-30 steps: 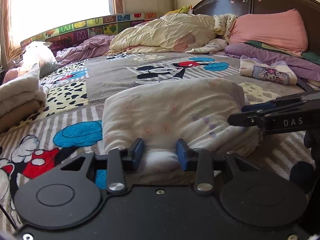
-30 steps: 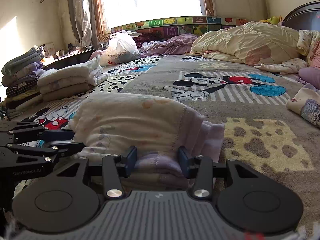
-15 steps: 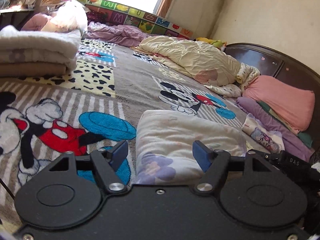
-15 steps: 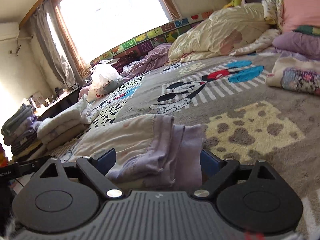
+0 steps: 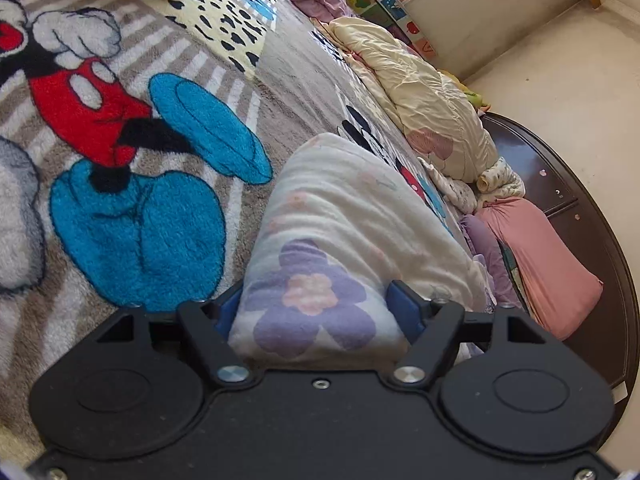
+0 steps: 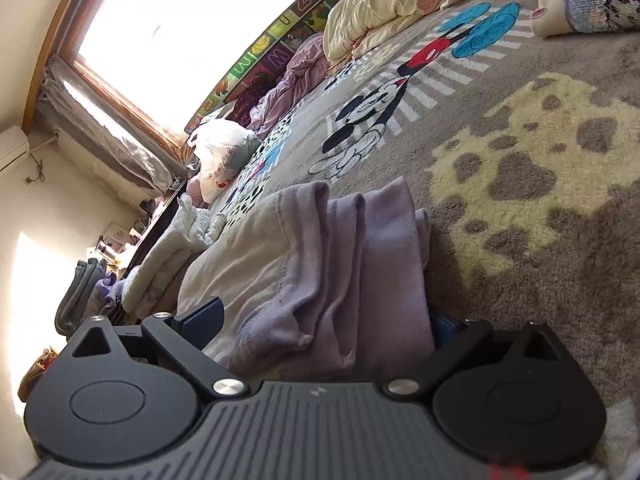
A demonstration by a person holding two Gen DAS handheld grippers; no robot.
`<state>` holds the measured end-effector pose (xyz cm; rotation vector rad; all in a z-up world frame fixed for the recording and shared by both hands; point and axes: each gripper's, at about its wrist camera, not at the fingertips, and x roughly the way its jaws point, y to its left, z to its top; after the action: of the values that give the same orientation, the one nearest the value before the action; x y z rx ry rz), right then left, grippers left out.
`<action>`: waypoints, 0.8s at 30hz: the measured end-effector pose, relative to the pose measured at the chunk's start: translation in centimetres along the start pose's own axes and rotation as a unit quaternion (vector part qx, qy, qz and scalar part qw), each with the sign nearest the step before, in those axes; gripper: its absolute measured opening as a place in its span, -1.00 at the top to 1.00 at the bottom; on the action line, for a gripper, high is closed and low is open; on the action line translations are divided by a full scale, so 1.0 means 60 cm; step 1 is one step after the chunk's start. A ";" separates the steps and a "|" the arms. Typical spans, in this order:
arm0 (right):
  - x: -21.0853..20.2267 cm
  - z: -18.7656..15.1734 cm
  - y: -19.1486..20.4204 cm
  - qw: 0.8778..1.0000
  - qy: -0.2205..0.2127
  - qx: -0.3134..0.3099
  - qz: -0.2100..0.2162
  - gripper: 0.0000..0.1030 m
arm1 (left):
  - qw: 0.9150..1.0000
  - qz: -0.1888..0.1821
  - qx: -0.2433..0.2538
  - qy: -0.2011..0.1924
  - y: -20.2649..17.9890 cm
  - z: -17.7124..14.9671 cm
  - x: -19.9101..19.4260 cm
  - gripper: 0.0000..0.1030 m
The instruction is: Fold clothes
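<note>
A folded cream garment with purple flowers (image 5: 340,240) lies on the cartoon-print bed blanket (image 5: 132,216). My left gripper (image 5: 316,306) has its blue fingers wide apart around one end of the fold, the cloth filling the gap between them. In the right wrist view the same bundle shows its layered lilac edges (image 6: 340,272). My right gripper (image 6: 320,316) is also spread wide around that other end, one finger (image 6: 204,314) visible at left, the other mostly hidden behind the cloth. Both views are tilted sideways.
Stacked folded laundry (image 6: 160,256) sits at the bed's edge, with a white plastic bag (image 6: 222,152) beyond. A cream duvet (image 5: 432,104), pink pillow (image 5: 540,264) and dark headboard (image 5: 592,216) lie at the far end. A small folded garment (image 6: 588,0) rests on the blanket.
Both grippers opened from a narrow grip to wide apart, slid further around the bundle's ends, and rolled so both views tilt sideways.
</note>
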<state>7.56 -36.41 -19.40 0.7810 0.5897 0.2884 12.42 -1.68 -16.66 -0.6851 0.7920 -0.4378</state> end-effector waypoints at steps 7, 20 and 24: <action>0.004 -0.001 -0.006 1.000 -0.003 0.005 0.012 -0.26 | 1.000 0.008 -0.005 -0.004 -0.013 0.003 0.001 -0.04; -0.122 0.017 -0.005 0.994 -0.103 0.036 -0.029 -0.50 | 0.998 -0.026 0.024 0.049 -0.097 0.017 0.049 -0.46; -0.124 0.018 -0.054 0.989 -0.083 0.102 -0.074 -0.56 | 0.998 -0.016 -0.018 0.049 -0.054 -0.013 0.046 -0.46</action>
<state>2.35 -42.60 -18.23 0.9426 0.5227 0.0248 13.21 -5.90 -16.14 -0.7148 0.8851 -0.4897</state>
